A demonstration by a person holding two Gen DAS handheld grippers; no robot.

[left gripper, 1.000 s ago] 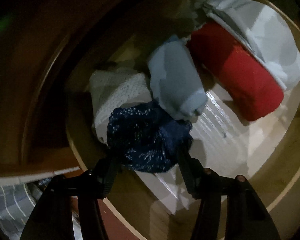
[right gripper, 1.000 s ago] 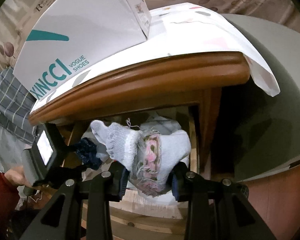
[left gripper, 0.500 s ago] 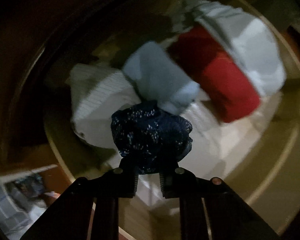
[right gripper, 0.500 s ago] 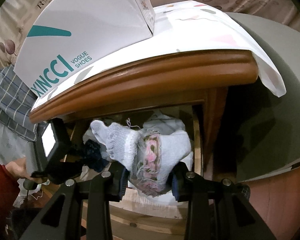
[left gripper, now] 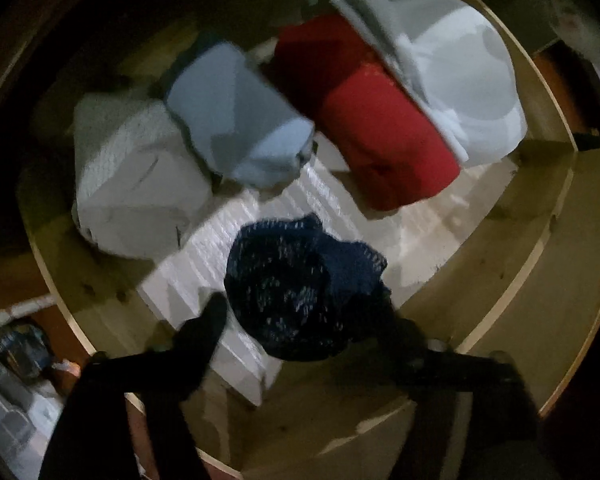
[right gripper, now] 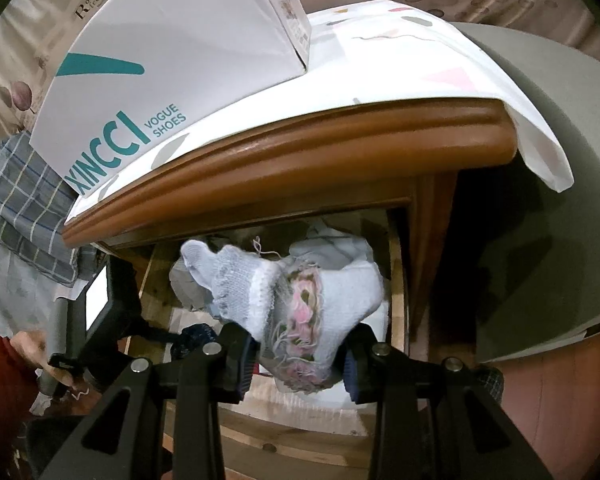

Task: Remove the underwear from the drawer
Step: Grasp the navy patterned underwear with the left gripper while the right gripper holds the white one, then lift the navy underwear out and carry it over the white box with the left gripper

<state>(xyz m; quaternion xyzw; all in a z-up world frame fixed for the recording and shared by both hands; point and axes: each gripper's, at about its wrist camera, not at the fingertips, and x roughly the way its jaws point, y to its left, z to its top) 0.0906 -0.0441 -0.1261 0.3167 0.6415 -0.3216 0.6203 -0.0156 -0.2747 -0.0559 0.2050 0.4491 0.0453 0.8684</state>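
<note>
A dark blue lace underwear [left gripper: 300, 288] lies bunched on the white liner [left gripper: 340, 208] of the open wooden drawer [left gripper: 500, 264]. My left gripper [left gripper: 300, 308] points straight down over it. Its jaws are opening, with the garment loose between the two fingers. The right wrist view shows the same gripper [right gripper: 112, 312] at the drawer's left, held by a person's hand [right gripper: 32, 352]. My right gripper [right gripper: 300, 356] hangs in front of the drawer, shut on a white knitted piece with pink flowers [right gripper: 300, 300].
Further back in the drawer lie a red roll [left gripper: 380, 120], a light blue roll [left gripper: 240, 120], a white folded piece [left gripper: 140, 176] and a white-grey bundle [left gripper: 452, 80]. A shoe box [right gripper: 172, 80] stands on the cloth-covered cabinet top [right gripper: 300, 152] overhanging the drawer.
The left gripper closed on the blue underwear half a second ago and has now spread its fingers, leaving it nearer the drawer's front. The right gripper and its white piece have not moved.
</note>
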